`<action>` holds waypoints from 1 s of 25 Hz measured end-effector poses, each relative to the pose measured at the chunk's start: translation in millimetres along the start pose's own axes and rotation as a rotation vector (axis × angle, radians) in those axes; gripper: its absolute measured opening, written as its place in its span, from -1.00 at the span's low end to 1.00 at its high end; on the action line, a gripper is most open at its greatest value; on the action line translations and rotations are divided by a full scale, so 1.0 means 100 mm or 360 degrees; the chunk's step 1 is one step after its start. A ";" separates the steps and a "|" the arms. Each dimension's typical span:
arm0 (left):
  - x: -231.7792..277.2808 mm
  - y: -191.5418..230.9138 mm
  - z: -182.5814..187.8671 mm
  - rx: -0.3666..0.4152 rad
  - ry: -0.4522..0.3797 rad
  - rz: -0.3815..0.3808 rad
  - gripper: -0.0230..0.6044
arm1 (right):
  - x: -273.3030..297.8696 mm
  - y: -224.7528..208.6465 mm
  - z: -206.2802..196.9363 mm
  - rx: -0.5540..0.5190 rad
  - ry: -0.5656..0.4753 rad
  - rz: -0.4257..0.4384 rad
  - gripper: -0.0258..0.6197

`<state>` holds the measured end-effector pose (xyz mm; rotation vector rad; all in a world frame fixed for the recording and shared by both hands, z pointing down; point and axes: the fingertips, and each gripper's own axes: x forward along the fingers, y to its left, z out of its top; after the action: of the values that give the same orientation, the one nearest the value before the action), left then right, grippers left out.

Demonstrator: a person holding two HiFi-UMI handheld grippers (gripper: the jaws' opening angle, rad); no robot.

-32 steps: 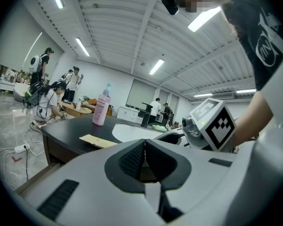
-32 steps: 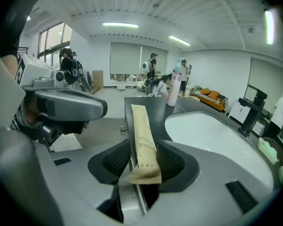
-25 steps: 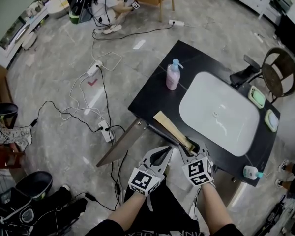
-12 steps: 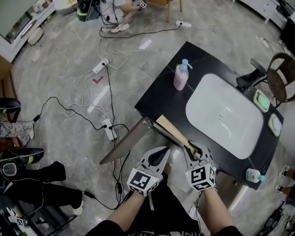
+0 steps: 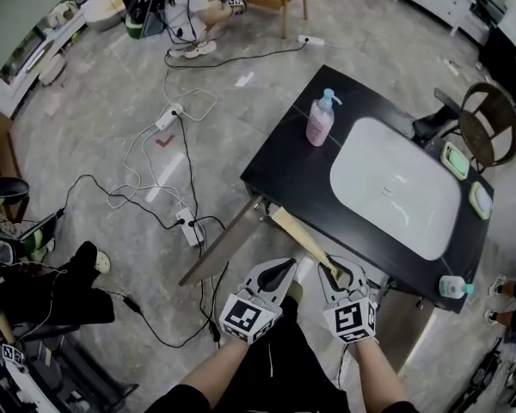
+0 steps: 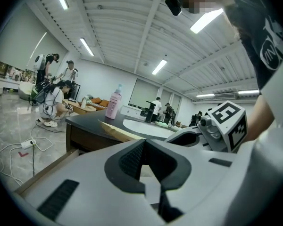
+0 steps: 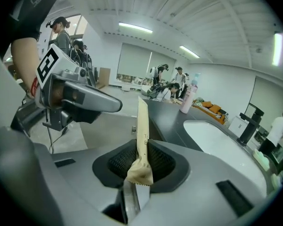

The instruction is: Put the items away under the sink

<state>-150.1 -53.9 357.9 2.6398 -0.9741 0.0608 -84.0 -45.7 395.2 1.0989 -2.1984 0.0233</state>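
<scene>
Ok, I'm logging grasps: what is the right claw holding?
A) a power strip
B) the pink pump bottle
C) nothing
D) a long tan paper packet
D: the right claw, its jaws just closed further, pinches the long tan packet between them.

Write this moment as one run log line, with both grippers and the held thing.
left gripper: shut, empty | right gripper: jaws just closed further on tan packet | cabinet door: open

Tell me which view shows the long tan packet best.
Right gripper view: the packet stands close-up between the right gripper's jaws, which have just been closing on it. Head view shows it small; left gripper view only an edge.
</scene>
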 end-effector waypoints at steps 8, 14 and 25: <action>-0.39 0.02 -0.25 0.0001 0.0024 -0.0057 -0.89 | -0.10 0.45 -0.14 0.0086 0.0010 -0.0047 -0.66; -0.53 0.00 -0.41 -0.0002 0.0022 -0.0103 -0.90 | -0.16 0.69 -0.23 0.0092 0.0039 -0.0088 -0.66; -0.51 0.19 -0.73 -0.0015 0.0011 -0.0060 -0.90 | -0.01 0.86 -0.56 0.0120 0.0045 -0.0081 -0.66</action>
<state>-196.2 -13.0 424.6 2.6469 -0.9197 0.0566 -114.3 26.8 461.3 1.1886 -2.1593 0.0996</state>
